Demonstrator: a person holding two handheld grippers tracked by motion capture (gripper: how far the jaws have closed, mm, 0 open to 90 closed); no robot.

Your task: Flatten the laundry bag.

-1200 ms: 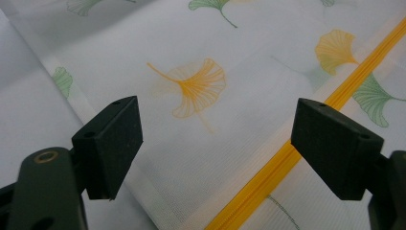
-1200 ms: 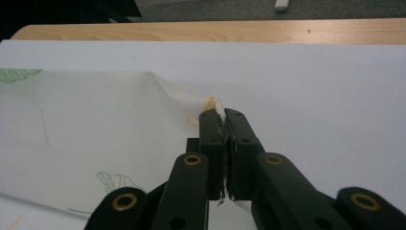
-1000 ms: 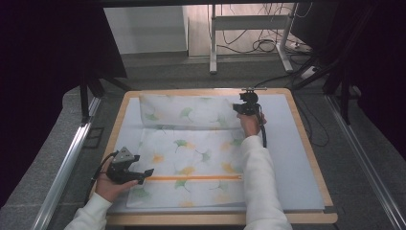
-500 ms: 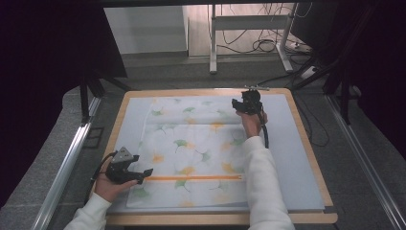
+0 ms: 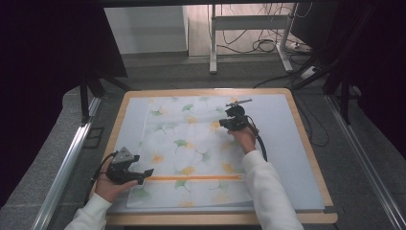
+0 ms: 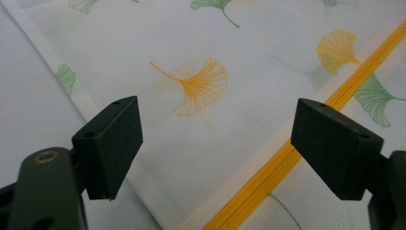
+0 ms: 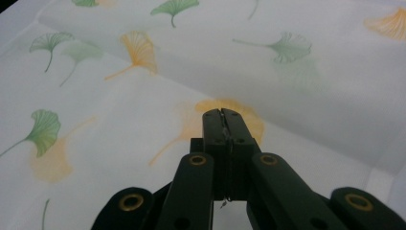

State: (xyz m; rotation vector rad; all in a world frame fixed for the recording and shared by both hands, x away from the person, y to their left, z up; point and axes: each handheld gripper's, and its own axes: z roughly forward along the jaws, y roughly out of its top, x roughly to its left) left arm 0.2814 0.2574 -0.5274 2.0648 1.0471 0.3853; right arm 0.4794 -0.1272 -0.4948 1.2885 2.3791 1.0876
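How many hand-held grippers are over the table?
2. The left hand-held gripper is at the near left edge of the leaf-print cloth, by its orange zipper. The right hand-held gripper is over the cloth's far part.

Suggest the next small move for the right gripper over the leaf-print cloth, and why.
Probably draw the right gripper on toward the orange zipper, if it holds the folded edge. Its jaws are shut, with a thread-like wisp between them, though a real grip is unclear. The cloth has a fold beside it. The left gripper is open near the zipper.
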